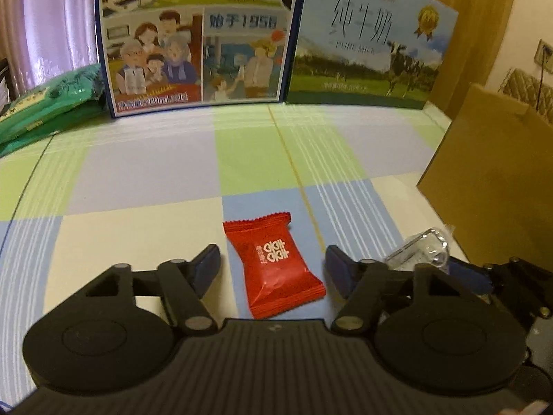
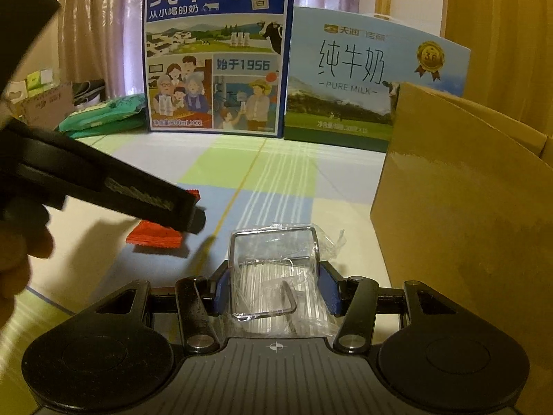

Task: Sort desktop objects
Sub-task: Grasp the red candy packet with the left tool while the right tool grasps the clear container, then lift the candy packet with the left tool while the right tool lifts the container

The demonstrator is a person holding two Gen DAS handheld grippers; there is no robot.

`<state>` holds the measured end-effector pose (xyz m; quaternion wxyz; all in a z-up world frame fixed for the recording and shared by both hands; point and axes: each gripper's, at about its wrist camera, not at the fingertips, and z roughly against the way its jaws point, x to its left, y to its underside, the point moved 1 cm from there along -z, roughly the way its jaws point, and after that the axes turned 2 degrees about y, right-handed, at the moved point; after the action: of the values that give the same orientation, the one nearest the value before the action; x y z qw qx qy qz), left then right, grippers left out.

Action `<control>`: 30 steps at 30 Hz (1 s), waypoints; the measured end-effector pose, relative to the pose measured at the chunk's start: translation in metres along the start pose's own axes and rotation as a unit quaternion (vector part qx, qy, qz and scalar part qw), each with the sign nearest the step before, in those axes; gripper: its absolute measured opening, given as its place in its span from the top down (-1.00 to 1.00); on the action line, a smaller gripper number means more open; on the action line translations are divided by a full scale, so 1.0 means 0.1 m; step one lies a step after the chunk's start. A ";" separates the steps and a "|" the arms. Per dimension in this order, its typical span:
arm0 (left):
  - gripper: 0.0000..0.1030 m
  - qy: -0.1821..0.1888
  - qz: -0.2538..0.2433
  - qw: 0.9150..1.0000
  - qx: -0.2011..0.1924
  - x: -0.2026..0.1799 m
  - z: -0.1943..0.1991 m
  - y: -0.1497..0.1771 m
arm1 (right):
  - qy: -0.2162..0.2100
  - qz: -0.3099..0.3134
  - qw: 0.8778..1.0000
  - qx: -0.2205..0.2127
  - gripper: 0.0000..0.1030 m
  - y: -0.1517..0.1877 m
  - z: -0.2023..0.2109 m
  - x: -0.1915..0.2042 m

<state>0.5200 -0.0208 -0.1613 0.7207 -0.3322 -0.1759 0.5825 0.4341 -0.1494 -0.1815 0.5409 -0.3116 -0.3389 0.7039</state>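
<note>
1. Left gripper (image 1: 273,259) fingers apart, straddling the red packet (image 1: 273,268) on the table (image 1: 138,180); its long axis runs near-to-far.
2. Right gripper (image 2: 274,287) fingers clamp the clear box (image 2: 273,273), cardboard box (image 2: 466,207) right.

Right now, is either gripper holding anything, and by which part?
The right gripper clamps the clear plastic box by its two opposite side walls. The left gripper is open, straddling the red candy packet without gripping it.

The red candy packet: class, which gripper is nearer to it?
Left. The left gripper straddles the red candy packet, jaws open; the right gripper sits off to its right, gripping a clear plastic box.
</note>
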 end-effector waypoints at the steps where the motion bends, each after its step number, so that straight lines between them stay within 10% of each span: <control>1: -0.04 -0.003 -0.002 1.000 -0.001 -0.01 -0.02 0.02 | -0.001 0.000 1.000 0.000 0.04 0.00 0.00 0.00; 8: 0.49 -0.013 -0.018 1.000 0.005 -0.05 0.23 0.28 | -0.007 -0.008 1.000 0.010 0.04 0.04 0.13 0.00; 30: 0.52 -0.016 -0.028 0.998 0.045 -0.60 1.88 1.90 | -0.077 0.020 0.995 0.059 0.02 1.01 1.92 0.28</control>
<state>0.2470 -0.0072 -0.1489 0.7481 -0.2849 -0.1699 0.5747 0.2175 -0.1675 -0.1550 0.5164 -0.2306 -0.3314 0.7552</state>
